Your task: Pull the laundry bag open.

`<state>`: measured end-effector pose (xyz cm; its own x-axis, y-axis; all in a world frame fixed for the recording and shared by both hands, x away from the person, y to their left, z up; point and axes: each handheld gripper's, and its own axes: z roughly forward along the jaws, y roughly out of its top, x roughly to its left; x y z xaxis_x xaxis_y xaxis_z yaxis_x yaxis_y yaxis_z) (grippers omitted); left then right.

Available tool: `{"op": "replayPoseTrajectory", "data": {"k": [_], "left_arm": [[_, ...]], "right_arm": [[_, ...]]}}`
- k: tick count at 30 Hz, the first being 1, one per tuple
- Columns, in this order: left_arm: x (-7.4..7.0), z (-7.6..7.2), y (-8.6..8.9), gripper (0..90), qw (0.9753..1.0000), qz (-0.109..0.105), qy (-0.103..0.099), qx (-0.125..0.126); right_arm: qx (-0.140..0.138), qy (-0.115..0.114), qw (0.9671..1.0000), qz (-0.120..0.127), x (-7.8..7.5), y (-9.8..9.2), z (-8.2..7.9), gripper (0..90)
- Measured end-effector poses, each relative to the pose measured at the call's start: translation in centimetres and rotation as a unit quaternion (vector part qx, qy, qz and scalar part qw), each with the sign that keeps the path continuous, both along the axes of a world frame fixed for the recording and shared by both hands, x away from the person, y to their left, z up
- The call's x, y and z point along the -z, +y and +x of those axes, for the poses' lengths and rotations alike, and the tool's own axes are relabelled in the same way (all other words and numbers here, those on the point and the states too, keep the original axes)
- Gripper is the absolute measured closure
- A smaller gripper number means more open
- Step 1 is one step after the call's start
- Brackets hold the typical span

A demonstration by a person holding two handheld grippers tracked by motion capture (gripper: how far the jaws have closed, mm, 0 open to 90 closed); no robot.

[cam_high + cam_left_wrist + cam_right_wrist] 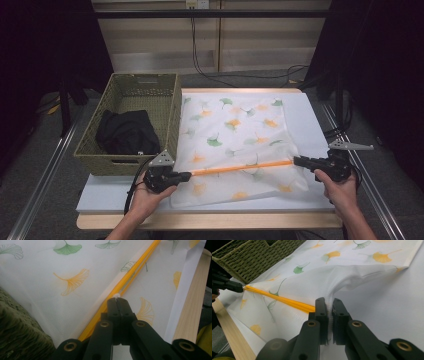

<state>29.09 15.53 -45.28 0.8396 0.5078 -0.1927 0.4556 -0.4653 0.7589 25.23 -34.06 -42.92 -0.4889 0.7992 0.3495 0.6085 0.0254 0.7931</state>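
Note:
A white cloth [235, 135] printed with green and orange ginkgo leaves lies spread on the table, with an orange edge strip [240, 167] stretched taut across its near part. My left gripper [187, 175] is shut on the strip's left end [117, 293]. At the right end of the strip, my right gripper [296, 160] is shut on bunched cloth [329, 306]. The cloth's near flap hangs under the strip toward the table's front edge. In the right gripper view the left gripper [241, 288] shows at the far end of the orange strip [284, 301].
A green woven basket [170, 107] holding a black garment [125, 132] stands at the table's left, touching the cloth's left edge. The white table mat [310, 115] lies on a wooden top [210, 221]. Cables run along the floor behind.

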Motion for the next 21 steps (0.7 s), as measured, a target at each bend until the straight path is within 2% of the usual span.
{"op": "replayPoseTrajectory", "data": {"k": [2, 4, 6, 11, 12, 17, 21], "left_arm": [[-0.3, 0.0, 0.2, 90.0, 0.9999, 0.008, -0.009, 0.001], [-0.6, 0.0, 0.7, 90.0, 0.9999, -0.01, -0.009, -0.003], [-0.7, -0.1, 1.0, 90.0, 0.9999, -0.007, -0.01, -0.006], [-0.4, -0.2, 1.3, 90.0, 1.0, -0.002, -0.005, -0.008], [-0.4, -0.2, 1.5, 90.0, 0.9999, 0.005, -0.006, -0.01], [-0.1, -0.4, 2.3, 90.0, 0.9998, 0.0, -0.001, -0.022], [-0.1, -0.3, 2.4, 90.0, 0.9998, -0.003, 0.002, -0.019]], "right_arm": [[0.0, -0.002, 1.0, -0.004, -0.1, 0.0, 0.0, 85.6], [-0.001, -0.003, 1.0, 0.001, -0.2, -0.2, -0.1, 85.6], [0.003, -0.004, 1.0, -0.001, -0.2, -0.2, -0.1, 85.6], [0.001, 0.001, 1.0, 0.0, -0.1, -0.1, -0.1, 85.6], [0.001, 0.0, 1.0, -0.001, -0.1, -0.1, -0.1, 85.6], [0.002, 0.002, 1.0, -0.005, 0.1, -0.3, -0.1, 85.6], [0.003, 0.003, 0.9999, -0.009, 0.2, -0.2, -0.1, 85.6]]}}
